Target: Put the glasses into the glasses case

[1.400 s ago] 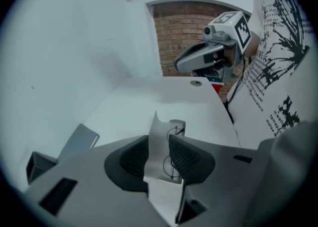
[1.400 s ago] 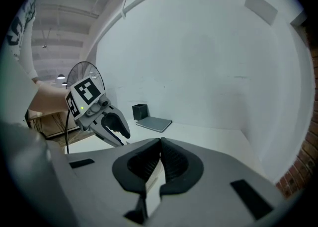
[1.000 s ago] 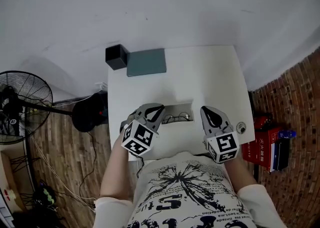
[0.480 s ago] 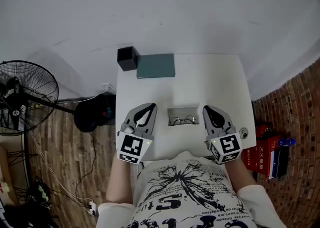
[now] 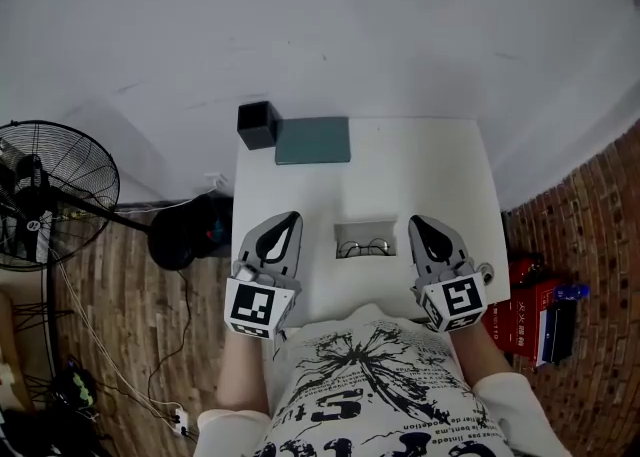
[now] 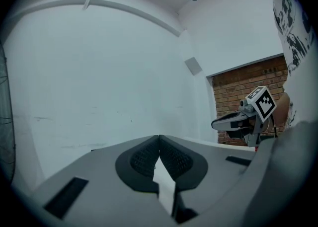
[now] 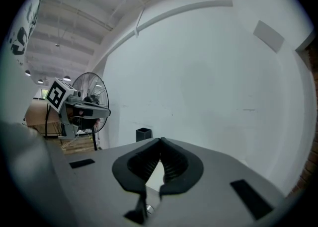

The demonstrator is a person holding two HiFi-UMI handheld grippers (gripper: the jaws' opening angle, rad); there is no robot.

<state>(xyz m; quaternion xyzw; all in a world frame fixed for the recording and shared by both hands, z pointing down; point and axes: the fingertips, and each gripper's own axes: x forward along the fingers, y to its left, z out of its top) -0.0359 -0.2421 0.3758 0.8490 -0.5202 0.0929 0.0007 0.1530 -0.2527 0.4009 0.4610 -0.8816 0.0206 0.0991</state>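
Note:
In the head view an open white glasses case (image 5: pixel 366 227) lies near the front edge of the white table (image 5: pixel 400 165), with thin wire-framed glasses (image 5: pixel 364 246) inside it. My left gripper (image 5: pixel 288 217) hangs left of the case, shut and empty, raised off the table. My right gripper (image 5: pixel 420 222) hangs right of the case, also shut and empty. In the left gripper view the jaws (image 6: pixel 159 139) meet at their tips with nothing between; the right gripper (image 6: pixel 237 120) shows at the side. In the right gripper view the gripper (image 7: pixel 160 143) has its jaw tips touching.
A black box (image 5: pixel 258 124) and a teal-grey flat pad (image 5: pixel 313 139) sit at the table's far left corner. A small round metal object (image 5: pixel 485 268) lies at the right front edge. A standing fan (image 5: pixel 50 207) is on the floor left; red boxes (image 5: pixel 527 305) right.
Both grippers drew back from the case toward the table's front edge and rose. The left one moved further left and turned level. The glasses stay in the case.

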